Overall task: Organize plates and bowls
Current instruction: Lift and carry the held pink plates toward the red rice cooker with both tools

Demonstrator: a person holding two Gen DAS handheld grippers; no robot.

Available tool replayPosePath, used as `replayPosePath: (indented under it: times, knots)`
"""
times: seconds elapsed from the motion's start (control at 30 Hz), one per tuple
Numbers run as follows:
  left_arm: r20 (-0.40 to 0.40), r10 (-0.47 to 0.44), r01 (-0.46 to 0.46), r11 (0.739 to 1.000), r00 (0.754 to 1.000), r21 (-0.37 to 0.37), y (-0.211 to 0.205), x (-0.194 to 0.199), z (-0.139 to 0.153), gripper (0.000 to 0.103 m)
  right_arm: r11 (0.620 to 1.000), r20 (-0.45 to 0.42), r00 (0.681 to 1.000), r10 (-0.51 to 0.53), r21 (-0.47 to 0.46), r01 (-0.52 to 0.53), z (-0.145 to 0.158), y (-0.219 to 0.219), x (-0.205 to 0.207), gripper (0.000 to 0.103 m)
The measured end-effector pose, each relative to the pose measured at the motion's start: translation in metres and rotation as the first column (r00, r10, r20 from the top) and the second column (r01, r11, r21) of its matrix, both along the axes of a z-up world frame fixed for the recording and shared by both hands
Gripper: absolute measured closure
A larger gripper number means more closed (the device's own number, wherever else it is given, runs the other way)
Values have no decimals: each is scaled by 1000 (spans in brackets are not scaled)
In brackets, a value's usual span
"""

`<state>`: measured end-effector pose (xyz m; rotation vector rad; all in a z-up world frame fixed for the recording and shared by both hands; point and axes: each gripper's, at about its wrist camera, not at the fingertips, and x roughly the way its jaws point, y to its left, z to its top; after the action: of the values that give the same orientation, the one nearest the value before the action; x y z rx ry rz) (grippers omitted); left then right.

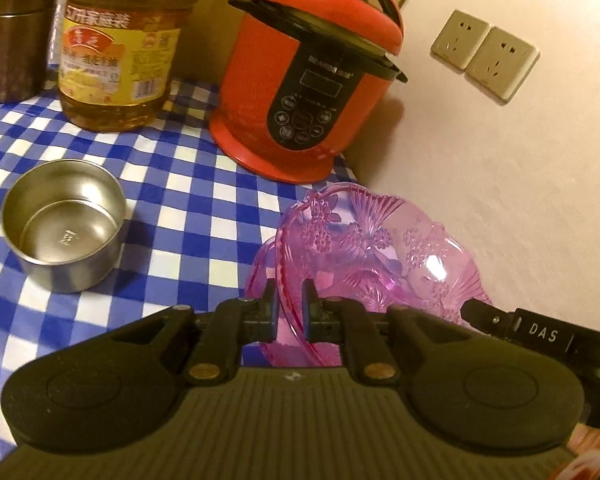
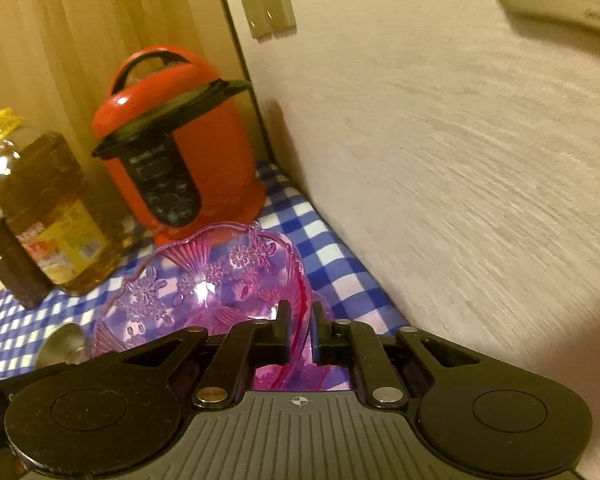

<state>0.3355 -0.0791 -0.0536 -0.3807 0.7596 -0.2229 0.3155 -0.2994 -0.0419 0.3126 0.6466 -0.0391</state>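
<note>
A clear pink plastic bowl (image 1: 364, 248) with a moulded flower pattern hangs over the blue checked tablecloth (image 1: 172, 184), held from both sides. My left gripper (image 1: 289, 300) is shut on its near rim. My right gripper (image 2: 300, 314) is shut on the opposite rim of the same pink bowl (image 2: 204, 280); its black body (image 1: 540, 336) shows at the lower right of the left wrist view. A small steel bowl (image 1: 64, 232) stands upright and empty on the cloth to the left, and shows as a blurred edge (image 2: 62, 346) in the right wrist view.
A red electric pressure cooker (image 1: 312, 92) stands in the back corner. A large oil bottle (image 1: 120, 48) and a dark jar (image 1: 20, 36) stand to its left. A pale wall (image 1: 500, 184) with two sockets (image 1: 484, 54) runs close along the right side.
</note>
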Motion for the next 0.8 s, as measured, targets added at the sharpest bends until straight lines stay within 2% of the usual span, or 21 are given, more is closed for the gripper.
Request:
replayPosePath:
  times: [0.37,0.8]
  knots:
    - [-10,-54,55,996,998,65,-4,27,-18,93,999,-66,998,-9,-44,6,-22,8,28,92]
    - [-29,-86,89,990,996,111,-9,30,-29,92,998,-114,993,-14,-64,7,-37,9,36,91]
